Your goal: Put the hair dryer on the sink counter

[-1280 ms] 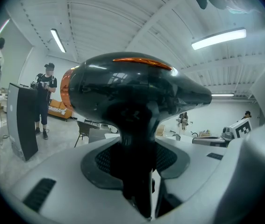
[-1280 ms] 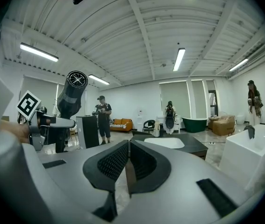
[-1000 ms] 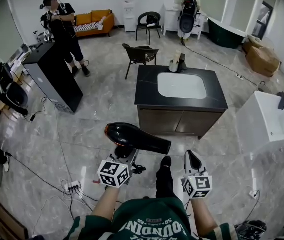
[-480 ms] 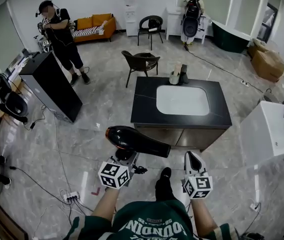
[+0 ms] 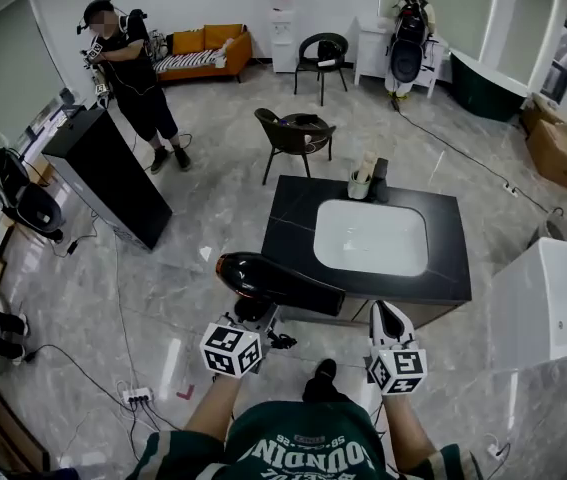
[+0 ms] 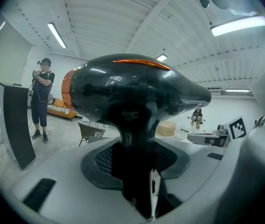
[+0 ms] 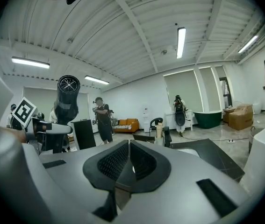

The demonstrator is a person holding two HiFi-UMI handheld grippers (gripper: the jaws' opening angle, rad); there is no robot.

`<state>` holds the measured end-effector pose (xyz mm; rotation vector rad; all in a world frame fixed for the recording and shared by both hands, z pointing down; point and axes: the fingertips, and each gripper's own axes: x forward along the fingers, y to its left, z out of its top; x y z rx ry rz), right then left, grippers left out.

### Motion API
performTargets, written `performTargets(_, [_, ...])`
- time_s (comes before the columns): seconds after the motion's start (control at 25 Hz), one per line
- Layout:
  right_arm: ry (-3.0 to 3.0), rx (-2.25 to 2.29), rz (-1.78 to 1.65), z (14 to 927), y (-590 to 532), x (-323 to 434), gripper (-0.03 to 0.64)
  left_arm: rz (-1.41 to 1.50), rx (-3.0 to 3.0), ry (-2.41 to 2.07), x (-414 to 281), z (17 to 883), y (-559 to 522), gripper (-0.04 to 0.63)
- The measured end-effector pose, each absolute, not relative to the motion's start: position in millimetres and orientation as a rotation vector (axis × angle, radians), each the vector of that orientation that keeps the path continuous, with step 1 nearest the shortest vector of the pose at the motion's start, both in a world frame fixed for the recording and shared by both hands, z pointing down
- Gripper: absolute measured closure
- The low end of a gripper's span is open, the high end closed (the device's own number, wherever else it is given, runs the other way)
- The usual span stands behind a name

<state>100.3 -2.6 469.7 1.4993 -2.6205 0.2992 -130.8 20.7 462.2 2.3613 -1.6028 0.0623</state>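
Note:
A glossy black hair dryer (image 5: 275,280) with an orange rear ring stands upright in my left gripper (image 5: 251,314), whose jaws are shut on its handle (image 6: 131,148). Its barrel points right, level with the near left edge of the black sink counter (image 5: 293,218). The counter holds a white basin (image 5: 370,236). My right gripper (image 5: 387,321) hovers in front of the counter's near edge with its jaws shut and nothing between them. In the right gripper view the hair dryer (image 7: 68,99) shows at the left, with the counter (image 7: 207,154) to the right.
A cup with brushes (image 5: 360,183) and a dark bottle stand at the counter's far edge. A brown chair (image 5: 295,135) sits behind it. A black cabinet (image 5: 108,173) and a person (image 5: 135,68) are at the left. A white tub (image 5: 553,303) is at the right. A power strip (image 5: 135,397) lies on the floor.
I have walked closer to the sink counter; it now sits nearer and lower in the head view. Both grippers hold the same pose, the hair dryer still in the left one.

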Motion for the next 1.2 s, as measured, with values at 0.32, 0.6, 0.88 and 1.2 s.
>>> performTargets(0.32, [-2.672,1.402,0.321,473.0,-88.2,97.7,0.574,0.073,2.288,-1.665,-132.4,463.7,-49.1,0.417])
performTargets(0.6, [-2.685,1.358,0.314,473.3,-130.4,107.2,0.573,0.103,2.275,-1.668,-118.6,465.6,-82.0,0.417])
performTargets(0.88, [-2.691,1.327,0.315,477.3,-142.1,101.1,0.573,0.119,2.269,-1.682,-122.1,463.3,-92.2,0.417])
performTargets(1.2, [-2.678,1.338,0.304,478.2,-154.7,102.5,0.574,0.116,2.280,-1.683,-126.8,462.7,-109.9,0.417])
